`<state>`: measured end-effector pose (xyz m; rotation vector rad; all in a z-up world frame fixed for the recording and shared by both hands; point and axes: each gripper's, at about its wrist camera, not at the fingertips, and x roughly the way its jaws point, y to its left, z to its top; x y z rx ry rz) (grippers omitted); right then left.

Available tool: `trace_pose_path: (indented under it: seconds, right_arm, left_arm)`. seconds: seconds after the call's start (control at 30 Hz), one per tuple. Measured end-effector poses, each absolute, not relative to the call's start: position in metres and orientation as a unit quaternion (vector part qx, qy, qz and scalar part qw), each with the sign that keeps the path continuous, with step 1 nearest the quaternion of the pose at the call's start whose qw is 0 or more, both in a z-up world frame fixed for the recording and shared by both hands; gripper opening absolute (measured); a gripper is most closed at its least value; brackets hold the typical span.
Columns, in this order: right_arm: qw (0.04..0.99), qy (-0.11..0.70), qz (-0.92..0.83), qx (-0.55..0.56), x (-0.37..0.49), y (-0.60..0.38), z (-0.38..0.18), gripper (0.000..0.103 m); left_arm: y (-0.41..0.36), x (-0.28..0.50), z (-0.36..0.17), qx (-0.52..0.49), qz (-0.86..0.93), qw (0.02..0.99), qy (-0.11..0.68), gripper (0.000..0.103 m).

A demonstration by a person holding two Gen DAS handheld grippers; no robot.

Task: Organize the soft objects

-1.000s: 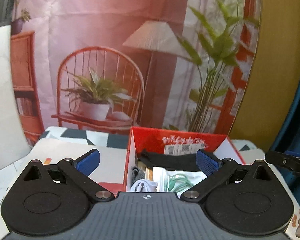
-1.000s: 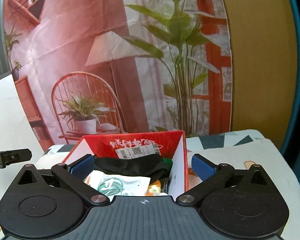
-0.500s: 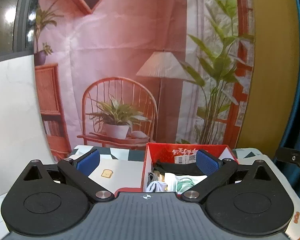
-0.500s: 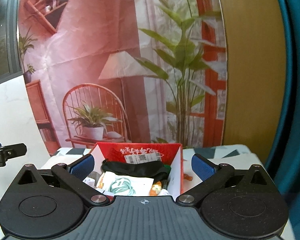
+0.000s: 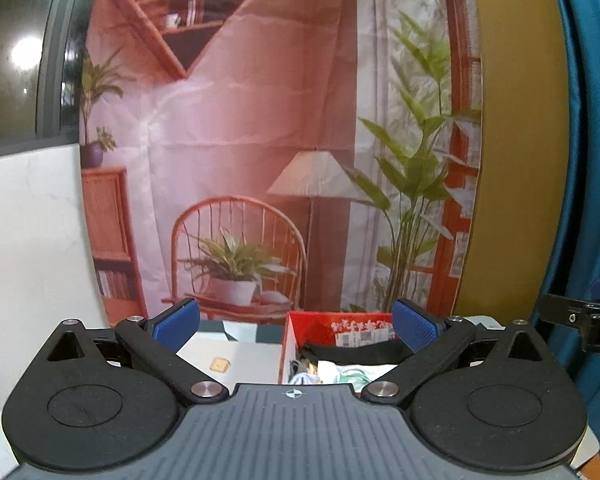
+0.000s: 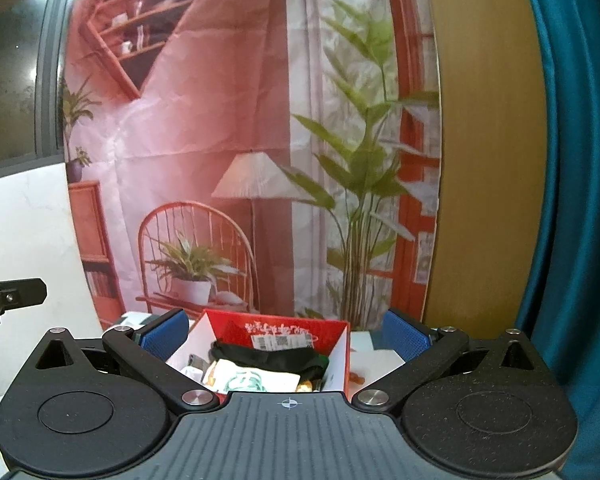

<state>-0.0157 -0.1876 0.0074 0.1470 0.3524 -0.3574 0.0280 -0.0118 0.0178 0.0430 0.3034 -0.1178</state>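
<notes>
Left gripper (image 5: 296, 326) and right gripper (image 6: 284, 330): both spread wide, holding nothing. Red box (image 6: 332, 344) sits on the table (image 5: 240, 356) ahead, with black cloth (image 6: 268, 356) and white packets (image 6: 268, 380) inside.

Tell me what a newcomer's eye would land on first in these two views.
The red box sits low at centre between the open right claw, crammed with a black cloth and white packets. Behind it hangs a big pink backdrop printed with a chair, lamp and plants. In the left view the box lies right of centre, inside the open left claw.
</notes>
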Motion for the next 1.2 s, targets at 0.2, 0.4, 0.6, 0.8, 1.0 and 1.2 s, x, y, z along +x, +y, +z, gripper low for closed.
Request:
trace_pose_path:
  seconds: [0.2, 0.4, 0.6, 0.8, 1.0, 1.2]
  right_arm:
    - [0.968, 0.162, -0.177, 0.071, -0.026, -0.183, 0.017, 0.103]
    - [0.968, 0.160, -0.179, 0.067, -0.033, -0.181, 0.020, 0.103]
    - [0.967, 0.164, -0.186, 0.063, -0.037, -0.184, 0.022, 0.103]
    - [0.965, 0.168, -0.190, 0.063, -0.037, -0.185, 0.020, 0.103]
    - [0.965, 0.169, -0.190, 0.062, -0.036, -0.184, 0.020, 0.103]
    - [0.965, 0.170, -0.191, 0.062, -0.036, -0.183, 0.019, 0.103]
  left_arm:
    - [-0.016, 0.016, 0.023, 0.030, -0.054, 0.988, 0.138, 0.103]
    - [-0.016, 0.013, 0.021, 0.027, -0.049, 0.989, 0.138, 0.103]
    - [-0.017, 0.014, 0.020, 0.034, -0.046, 0.989, 0.137, 0.103]
    - [-0.015, 0.013, 0.020, 0.035, -0.045, 0.989, 0.137, 0.103]
    - [-0.014, 0.014, 0.020, 0.033, -0.045, 0.989, 0.139, 0.103]
    - [-0.011, 0.014, 0.020, 0.029, -0.046, 0.989, 0.140, 0.103]
